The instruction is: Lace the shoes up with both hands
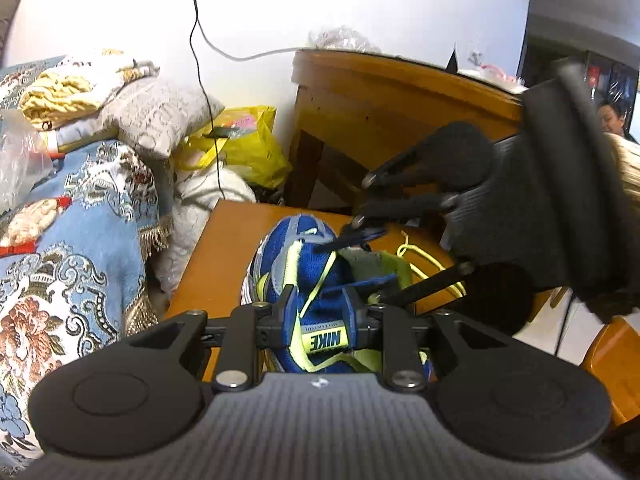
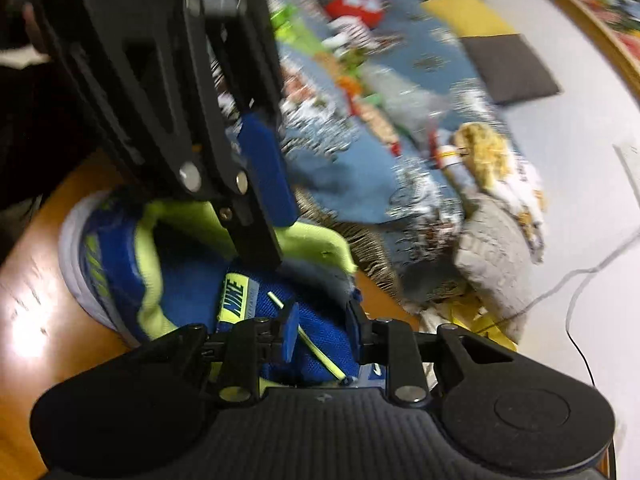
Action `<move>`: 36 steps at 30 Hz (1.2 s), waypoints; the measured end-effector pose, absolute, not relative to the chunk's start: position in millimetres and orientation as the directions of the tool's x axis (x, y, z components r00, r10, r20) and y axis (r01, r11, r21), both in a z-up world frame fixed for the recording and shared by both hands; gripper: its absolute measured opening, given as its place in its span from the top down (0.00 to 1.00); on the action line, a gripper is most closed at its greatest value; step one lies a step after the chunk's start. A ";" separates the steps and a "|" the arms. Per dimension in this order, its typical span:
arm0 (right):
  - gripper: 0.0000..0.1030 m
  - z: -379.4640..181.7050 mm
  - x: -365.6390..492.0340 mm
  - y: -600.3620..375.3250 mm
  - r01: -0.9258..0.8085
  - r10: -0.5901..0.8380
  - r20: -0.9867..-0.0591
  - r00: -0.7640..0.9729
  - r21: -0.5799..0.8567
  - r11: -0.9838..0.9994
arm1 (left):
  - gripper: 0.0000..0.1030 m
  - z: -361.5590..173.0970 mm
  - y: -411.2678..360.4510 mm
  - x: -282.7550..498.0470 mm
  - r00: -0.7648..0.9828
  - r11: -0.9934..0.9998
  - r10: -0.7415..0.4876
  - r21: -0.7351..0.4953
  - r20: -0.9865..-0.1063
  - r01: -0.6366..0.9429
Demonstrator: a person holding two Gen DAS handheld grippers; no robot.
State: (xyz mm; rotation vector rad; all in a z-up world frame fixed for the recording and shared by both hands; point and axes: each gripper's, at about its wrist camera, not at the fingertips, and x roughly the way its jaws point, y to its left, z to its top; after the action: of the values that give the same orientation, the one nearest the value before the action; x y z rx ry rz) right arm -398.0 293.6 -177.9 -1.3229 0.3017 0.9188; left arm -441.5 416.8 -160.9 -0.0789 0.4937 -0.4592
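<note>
Left gripper: jaws partly apart, straddling the shoe tongue; grip unclear.
Right gripper: narrowly apart over the lace; contact unclear.

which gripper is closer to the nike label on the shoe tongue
Left. The left gripper straddles the tongue with the Nike label right between its fingers. The right gripper is farther along the shoe, near the toe end, by the yellow lace.
</note>
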 end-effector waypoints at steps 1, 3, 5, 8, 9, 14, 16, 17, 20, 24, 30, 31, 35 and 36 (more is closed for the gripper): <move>0.74 -180.4 -395.0 296.3 -0.726 0.385 -0.683 0.620 -0.686 -0.047 | 0.74 -160.5 419.6 -443.5 0.784 0.891 -0.453 -0.186 -0.425 0.414; 0.80 -184.2 -389.9 300.3 -0.746 0.359 -0.714 0.601 -0.662 -0.070 | 0.74 -160.9 423.5 -443.8 0.783 0.887 -0.461 -0.194 -0.417 0.418; 0.80 -186.8 -387.1 304.6 -0.759 0.341 -0.732 0.590 -0.647 -0.076 | 0.74 -162.9 423.1 -439.5 0.782 0.896 -0.443 -0.191 -0.439 0.400; 0.80 -191.9 -382.3 312.8 -0.758 0.311 -0.741 0.595 -0.646 -0.088 | 0.74 -166.0 418.8 -432.9 0.786 0.914 -0.403 -0.164 -0.469 0.371; 0.80 -193.6 -381.1 314.5 -0.757 0.301 -0.744 0.597 -0.646 -0.096 | 0.74 -166.4 417.9 -431.7 0.785 0.914 -0.403 -0.162 -0.471 0.372; 0.80 -196.2 -382.1 317.6 -0.764 0.268 -0.768 0.582 -0.629 -0.142 | 0.74 -166.5 415.3 -426.6 0.786 0.920 -0.389 -0.157 -0.481 0.360; 0.80 -196.4 -380.9 318.7 -0.770 0.257 -0.776 0.576 -0.620 -0.150 | 0.74 -168.1 415.7 -423.0 0.787 0.925 -0.377 -0.157 -0.489 0.345; 0.80 -197.1 -380.5 319.2 -0.774 0.253 -0.780 0.573 -0.616 -0.147 | 0.74 -169.6 415.5 -419.7 0.783 0.929 -0.369 -0.163 -0.500 0.333; 0.93 -202.9 -378.1 320.8 -0.785 0.237 -0.789 0.567 -0.605 -0.132 | 0.74 -174.3 415.2 -410.5 0.769 0.934 -0.357 -0.185 -0.530 0.305; 0.99 -206.5 -378.1 316.6 -0.787 0.251 -0.777 0.578 -0.612 -0.081 | 0.74 -180.2 413.3 -407.3 0.759 0.935 -0.354 -0.197 -0.546 0.295; 1.00 -199.2 -378.1 294.6 -0.804 0.354 -0.726 0.590 -0.571 0.168 | 0.74 -187.6 416.5 -401.5 0.757 0.932 -0.361 -0.250 -0.544 0.264; 1.00 -198.1 -379.3 289.7 -0.803 0.371 -0.714 0.593 -0.557 0.211 | 0.74 -188.6 416.6 -400.7 0.759 0.931 -0.362 -0.260 -0.542 0.257; 0.99 -195.1 -385.3 271.0 -0.789 0.435 -0.659 0.613 -0.492 0.367 | 0.73 -191.9 413.8 -399.9 0.770 0.934 -0.348 -0.270 -0.535 0.234; 0.99 -195.0 -387.3 267.3 -0.784 0.450 -0.644 0.619 -0.477 0.397 | 0.73 -192.3 412.4 -399.9 0.773 0.937 -0.341 -0.264 -0.535 0.230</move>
State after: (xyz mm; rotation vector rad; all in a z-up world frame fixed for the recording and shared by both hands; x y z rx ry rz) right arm -387.3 267.3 -195.0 -0.8441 0.4531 0.8160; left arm -399.9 412.4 -192.3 -0.1885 0.6136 -0.3111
